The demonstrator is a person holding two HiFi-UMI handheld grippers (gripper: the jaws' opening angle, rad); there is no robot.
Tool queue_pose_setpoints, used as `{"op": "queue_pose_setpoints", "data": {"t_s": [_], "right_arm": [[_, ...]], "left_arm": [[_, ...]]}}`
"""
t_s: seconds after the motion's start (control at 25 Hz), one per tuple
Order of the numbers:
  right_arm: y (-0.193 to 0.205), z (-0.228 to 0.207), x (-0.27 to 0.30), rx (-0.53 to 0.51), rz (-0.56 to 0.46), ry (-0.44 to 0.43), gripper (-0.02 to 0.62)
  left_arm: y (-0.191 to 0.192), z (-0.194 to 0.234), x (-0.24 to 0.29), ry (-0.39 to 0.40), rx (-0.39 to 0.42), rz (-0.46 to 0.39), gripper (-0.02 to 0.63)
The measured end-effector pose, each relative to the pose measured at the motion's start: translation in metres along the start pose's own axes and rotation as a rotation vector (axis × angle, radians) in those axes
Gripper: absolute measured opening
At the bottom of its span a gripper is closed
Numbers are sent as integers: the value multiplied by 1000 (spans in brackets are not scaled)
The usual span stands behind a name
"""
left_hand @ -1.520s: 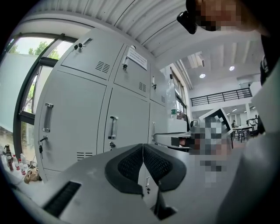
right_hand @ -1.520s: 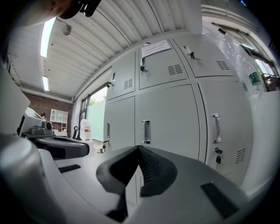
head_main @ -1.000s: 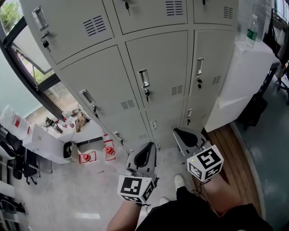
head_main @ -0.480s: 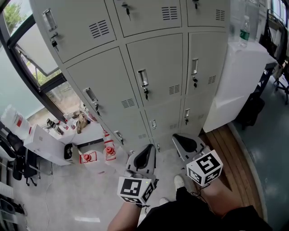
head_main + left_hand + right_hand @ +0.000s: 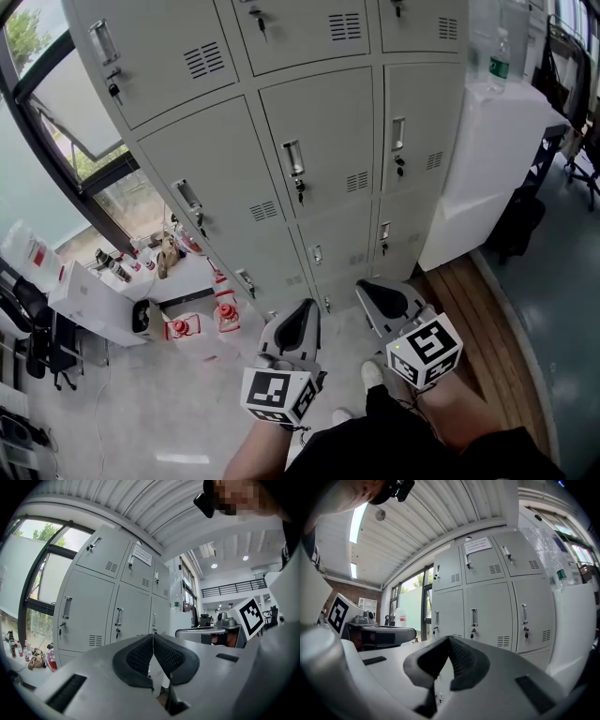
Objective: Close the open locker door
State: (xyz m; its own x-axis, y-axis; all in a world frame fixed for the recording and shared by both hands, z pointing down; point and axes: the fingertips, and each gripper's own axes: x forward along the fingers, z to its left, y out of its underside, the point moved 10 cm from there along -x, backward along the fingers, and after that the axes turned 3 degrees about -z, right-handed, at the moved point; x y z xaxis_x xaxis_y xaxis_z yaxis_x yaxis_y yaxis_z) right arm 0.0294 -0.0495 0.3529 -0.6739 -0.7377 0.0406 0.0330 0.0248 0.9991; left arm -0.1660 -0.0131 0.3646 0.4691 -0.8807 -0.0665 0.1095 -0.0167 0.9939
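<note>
1. Straight ahead of the person stands a bank of pale grey metal lockers (image 5: 319, 122), several columns wide, between a dark-framed window (image 5: 66, 94) on the left and a tall white cabinet (image 5: 492, 150) on the right.
2. Every locker door (image 5: 323, 155) that the three views show lies flush with its frame. None can be seen standing ajar, so the pictures do not show which one is the open door.
3. Each door carries an upright chrome handle (image 5: 293, 157), a small key (image 5: 300, 194) hanging in the lock below it, and a block of louvre slots.
4. Low in the head view, the left gripper (image 5: 302, 317) points level at the lower lockers. In its own view its black ribbed pads (image 5: 140, 656) are pressed together with nothing between them.
5. Just beside it, the right gripper (image 5: 375, 295) also points level at the lockers. It is clenched too, its pads (image 5: 461, 660) meeting on nothing.
6. Both grippers are well apart from the lockers and touch no door.
7. A clear plastic bottle with a green label (image 5: 500, 58) stands on the white cabinet.
8. Two red-and-white objects (image 5: 226, 314) sit on the pale floor near the bottom left locker, and a white shoe (image 5: 372, 375) shows between the person's forearms.
</note>
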Motion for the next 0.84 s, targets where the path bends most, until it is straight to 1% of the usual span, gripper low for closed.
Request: {"op": "queue_pose_setpoints", "data": {"t_s": [0.84], "right_arm": [[3, 5, -16, -3, 1, 15, 52]], "left_arm": [[0, -10, -4, 24, 9, -2, 18]]}}
